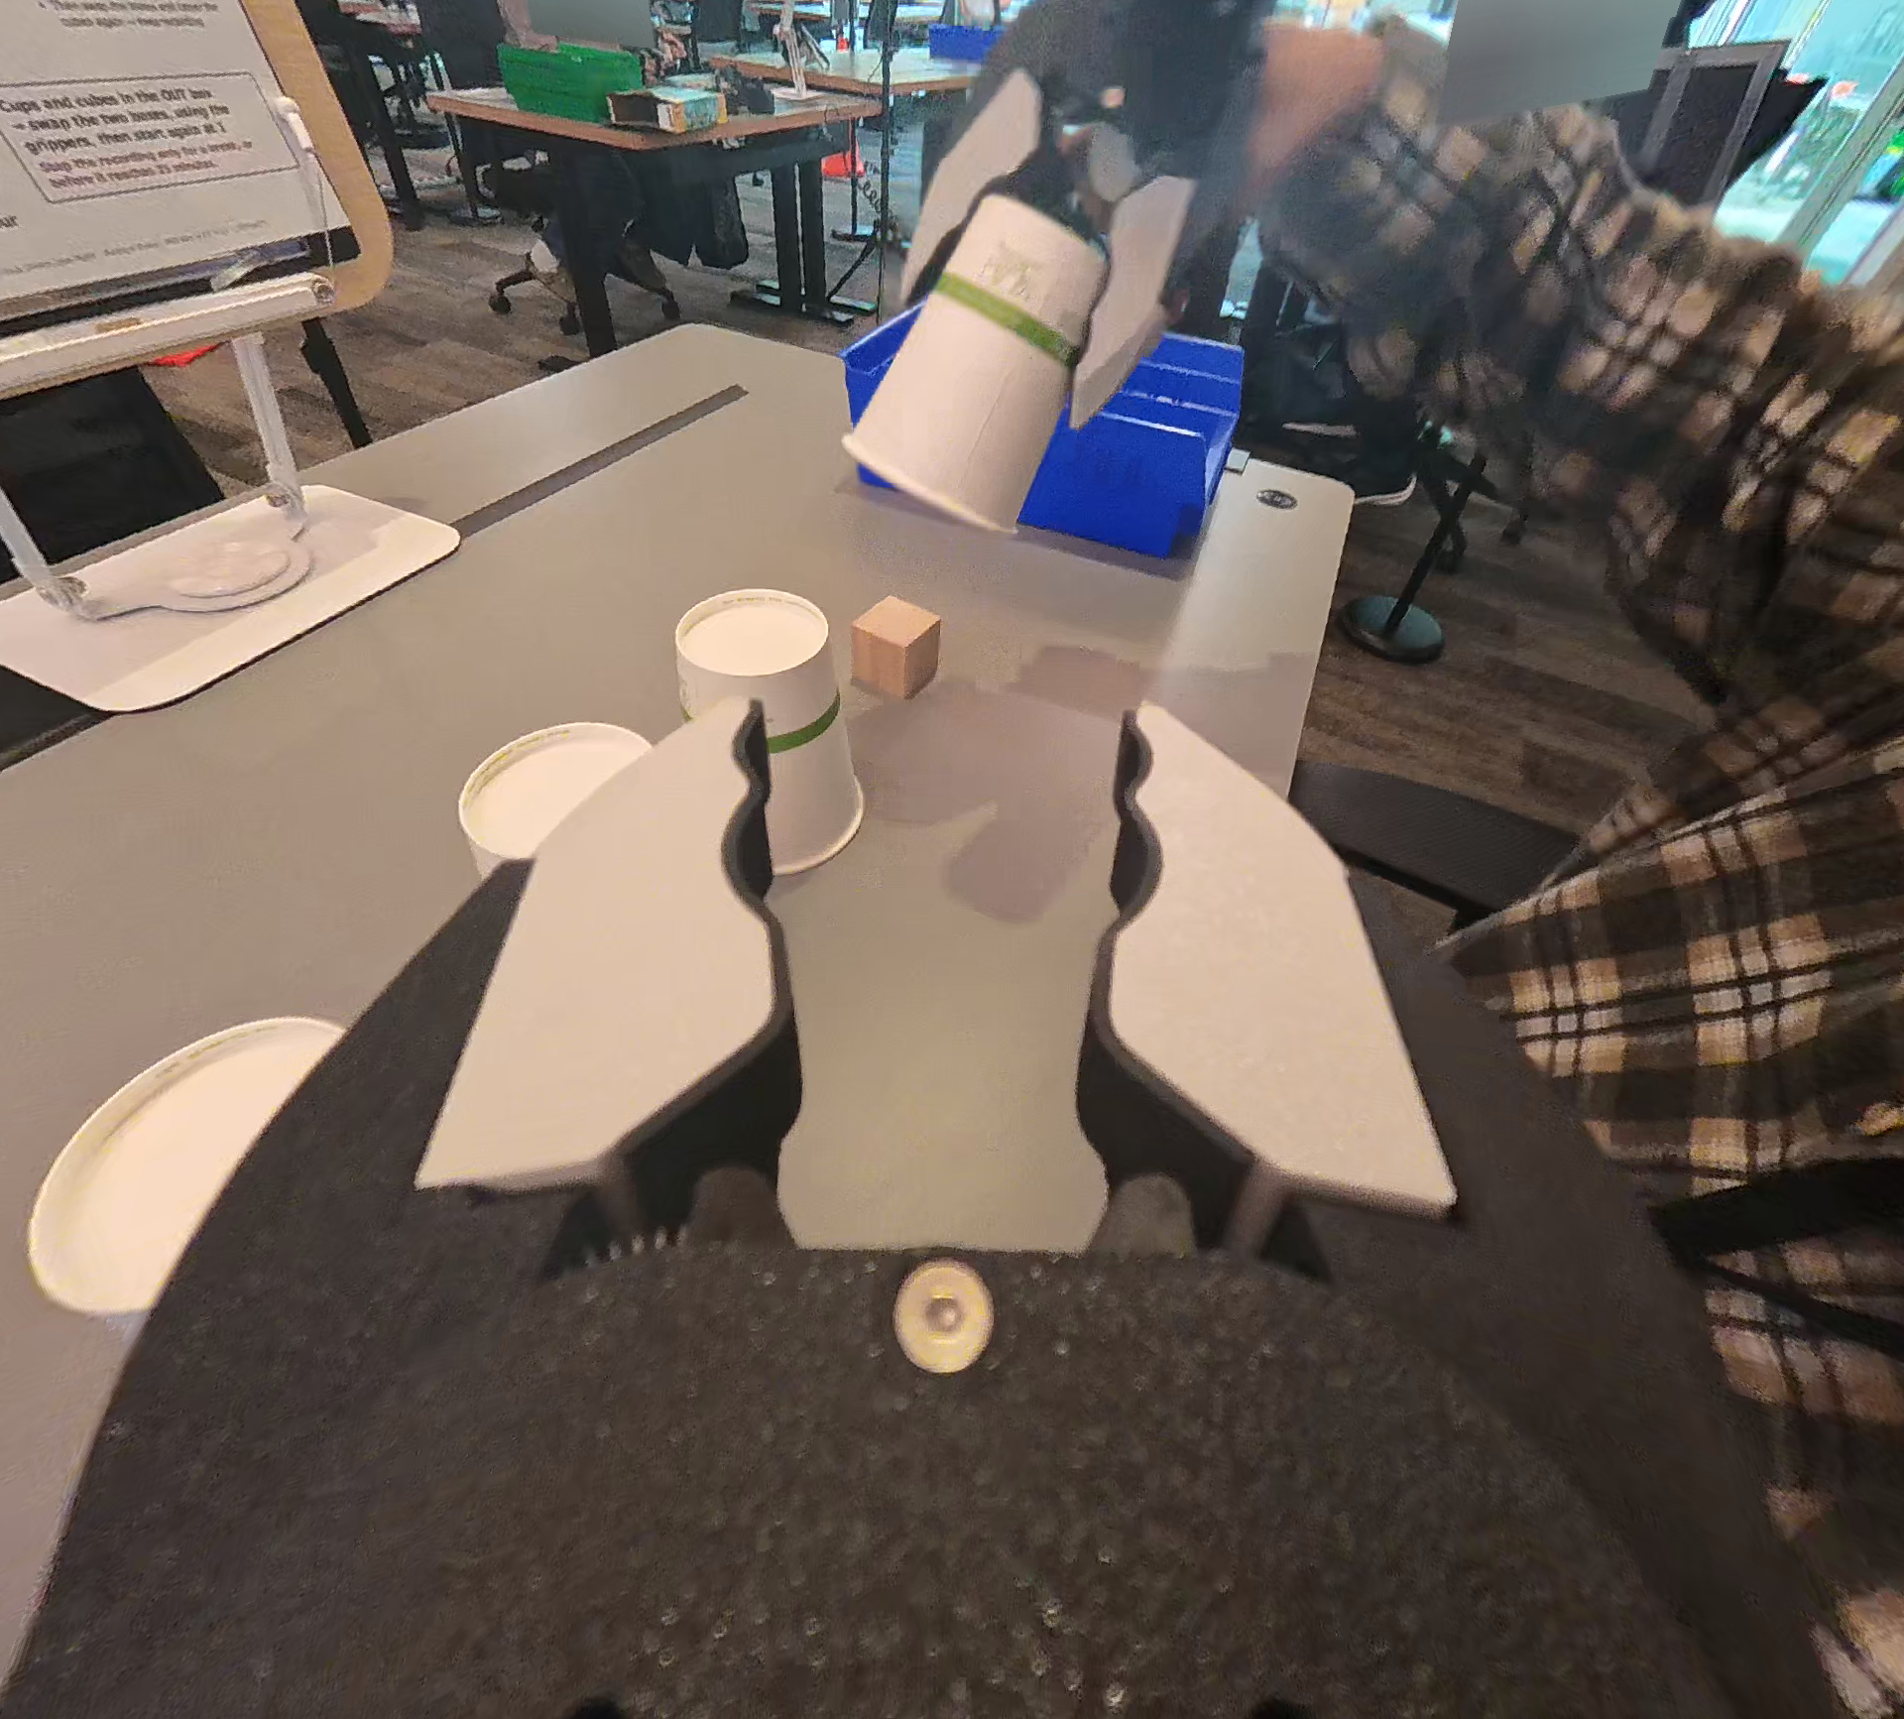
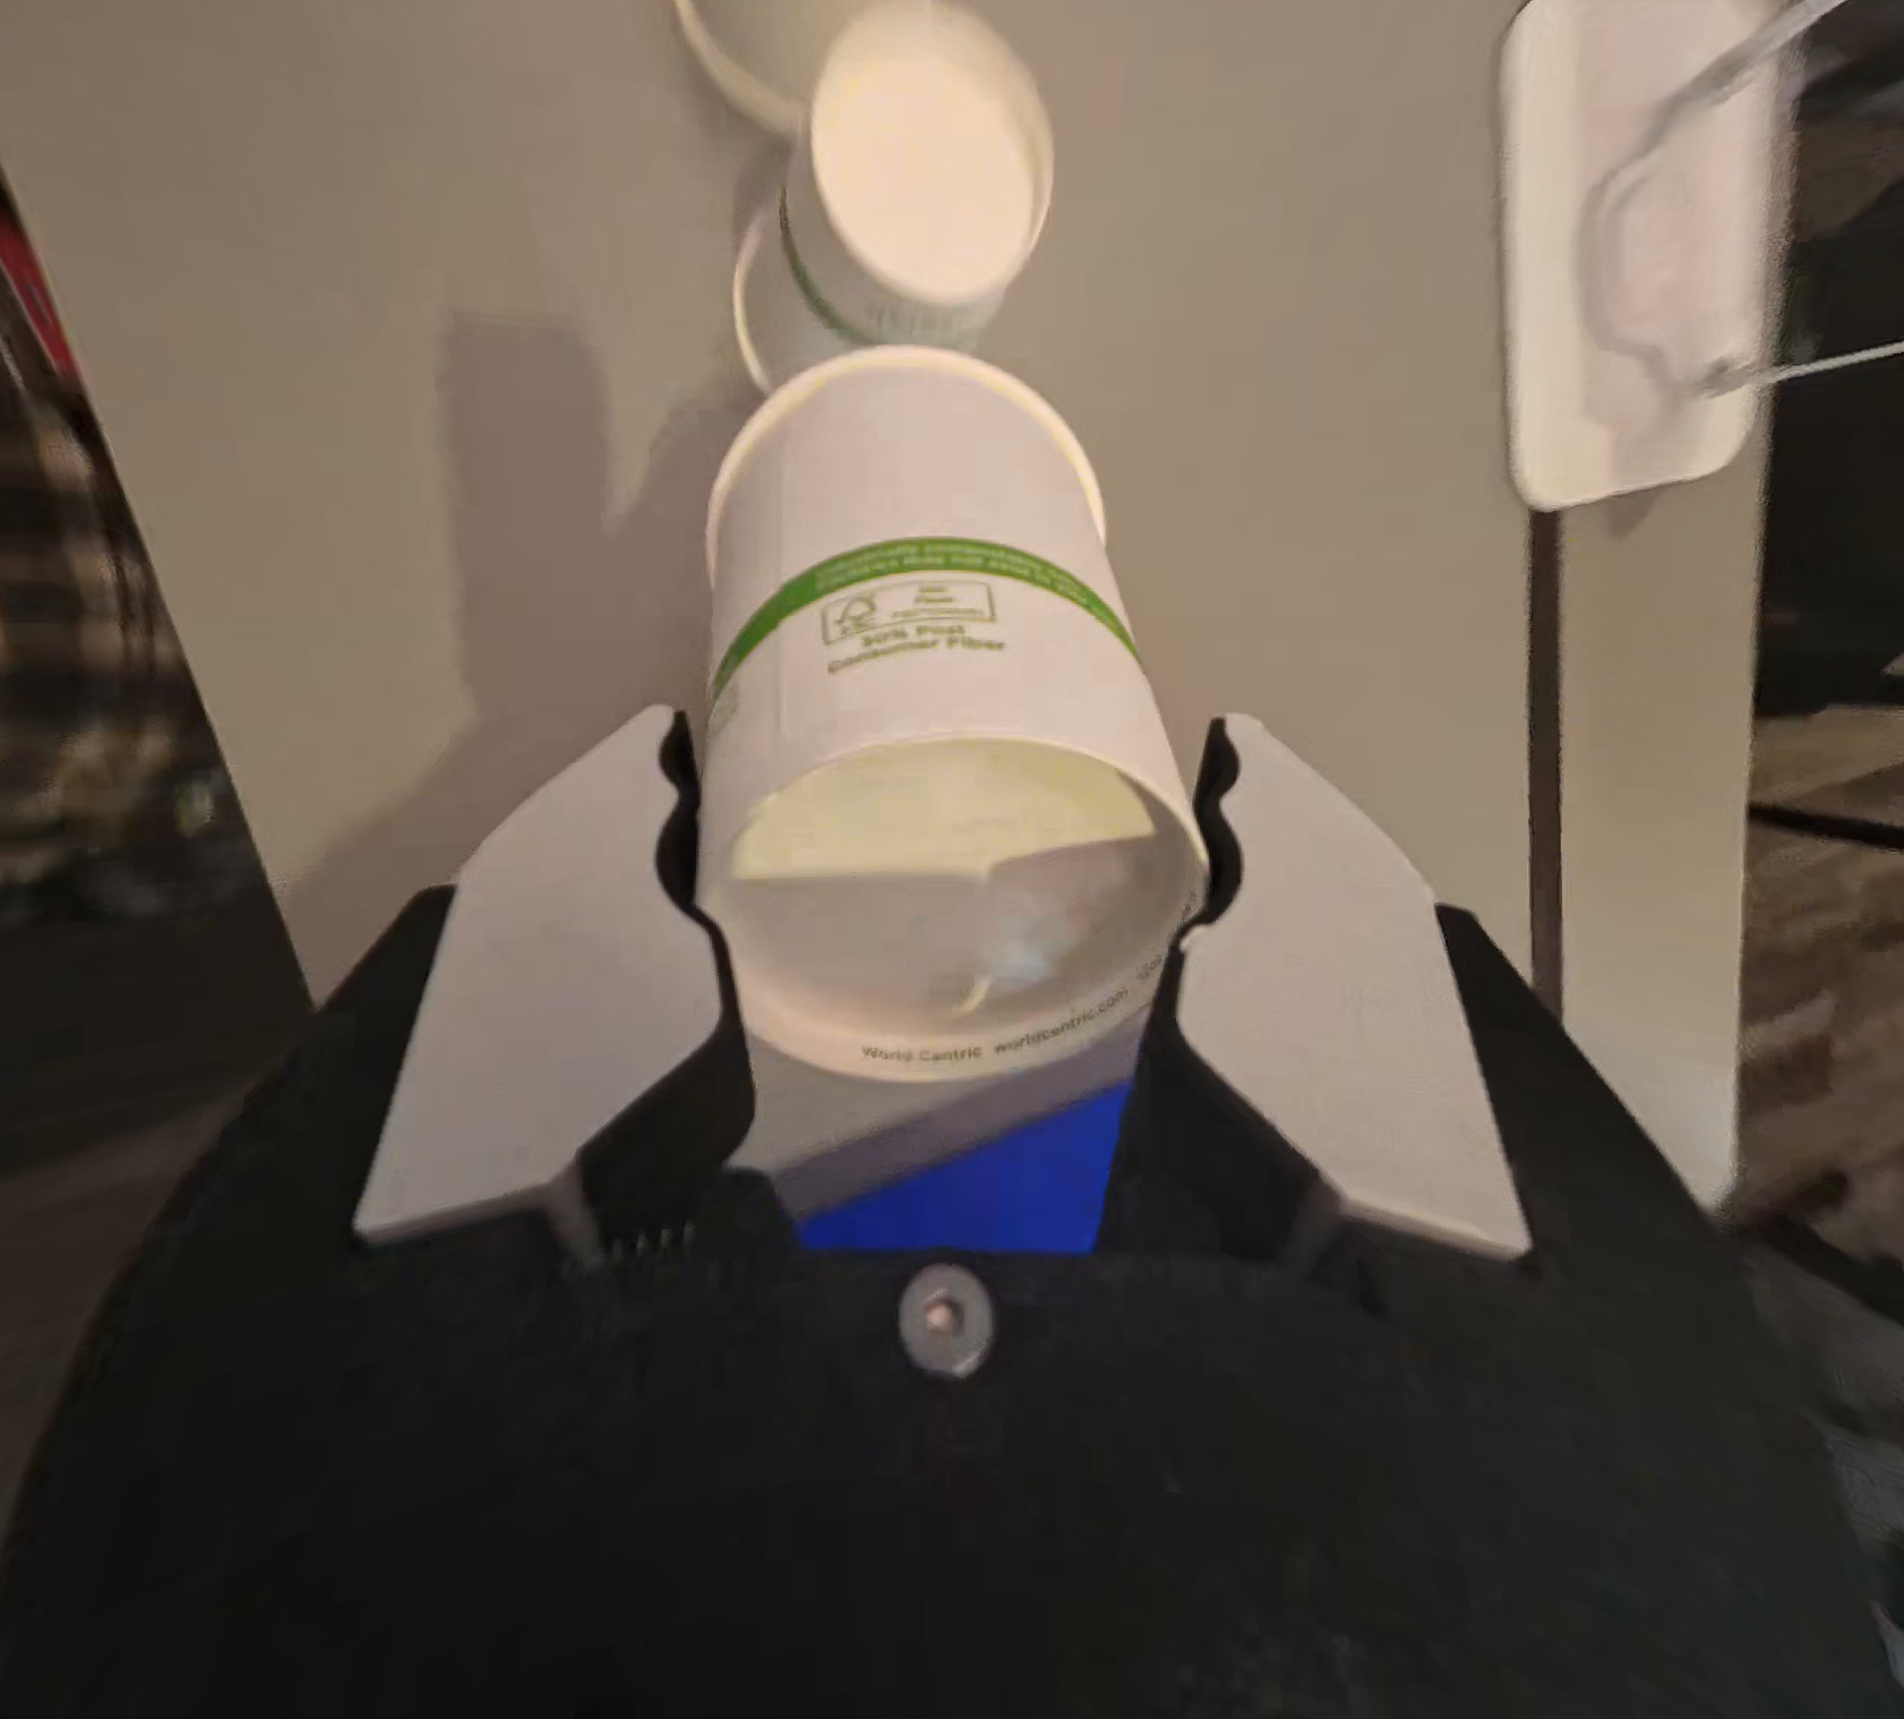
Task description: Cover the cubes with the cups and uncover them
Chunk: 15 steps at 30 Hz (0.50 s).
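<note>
The right gripper pinches a white paper cup near its base between its fingers, holding it tilted, mouth down, in the air before the blue bin. The left gripper hangs with fingers spread and empty above the grey worktop. A bare wooden cube sits just right of an upturned cup; two more upturned cups stand nearer, to the left.

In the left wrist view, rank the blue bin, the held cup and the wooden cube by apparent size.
1. Blue bin, partly hidden by the cup.
2. Held cup, in the right hand-held gripper.
3. Wooden cube, clearly smallest.
</note>
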### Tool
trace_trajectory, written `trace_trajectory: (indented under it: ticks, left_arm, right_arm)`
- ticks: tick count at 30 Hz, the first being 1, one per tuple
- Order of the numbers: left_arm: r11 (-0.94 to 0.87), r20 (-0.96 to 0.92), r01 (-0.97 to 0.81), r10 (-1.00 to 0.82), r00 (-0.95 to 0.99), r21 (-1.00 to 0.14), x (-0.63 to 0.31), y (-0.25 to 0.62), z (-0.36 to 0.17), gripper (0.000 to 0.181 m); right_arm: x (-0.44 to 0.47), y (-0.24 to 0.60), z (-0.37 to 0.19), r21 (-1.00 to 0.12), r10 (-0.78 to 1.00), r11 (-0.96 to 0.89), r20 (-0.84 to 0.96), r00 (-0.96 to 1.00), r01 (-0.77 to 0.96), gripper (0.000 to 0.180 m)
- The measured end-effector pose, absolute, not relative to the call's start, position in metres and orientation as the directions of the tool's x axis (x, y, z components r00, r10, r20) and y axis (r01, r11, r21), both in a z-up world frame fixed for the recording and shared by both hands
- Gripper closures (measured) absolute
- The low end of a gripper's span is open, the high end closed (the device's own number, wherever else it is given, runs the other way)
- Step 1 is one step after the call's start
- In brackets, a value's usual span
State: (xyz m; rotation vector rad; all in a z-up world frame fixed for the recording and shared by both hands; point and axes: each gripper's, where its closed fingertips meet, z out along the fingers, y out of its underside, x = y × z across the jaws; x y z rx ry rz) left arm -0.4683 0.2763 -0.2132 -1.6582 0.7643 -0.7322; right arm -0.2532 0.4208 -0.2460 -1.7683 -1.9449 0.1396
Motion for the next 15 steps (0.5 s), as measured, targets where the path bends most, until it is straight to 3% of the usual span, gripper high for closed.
trace_trajectory:
  ticks: [3, 6, 10, 15]
  left_arm:
    - [-0.189, 0.120, -0.056, -0.797, 0.592, -0.980, -0.462, 0.282, -0.210, 0.117]
    - [-0.209, 0.174, 0.001, -0.812, 0.556, -0.978, -0.445, 0.287, -0.206, 0.118]
    - [-0.247, 0.223, 0.024, -0.828, 0.515, -0.969, -0.414, 0.296, -0.211, 0.118]
    - [-0.319, 0.292, 0.015, -0.844, 0.449, -0.948, -0.380, 0.306, -0.223, 0.118]
  right_arm:
    - [-0.256, 0.402, -0.225, -0.704, 0.944, 0.141, 0.307, 0.119, 0.696, 0.088]
    - [-0.255, 0.389, -0.228, -0.884, 0.936, 0.098, 0.237, 0.260, 0.457, 0.088]
    - [-0.267, 0.371, -0.246, -0.977, 0.943, 0.051, 0.116, 0.312, 0.208, 0.088]
    - [-0.287, 0.355, -0.253, -0.999, 0.969, 0.025, 0.034, 0.244, 0.037, 0.088]
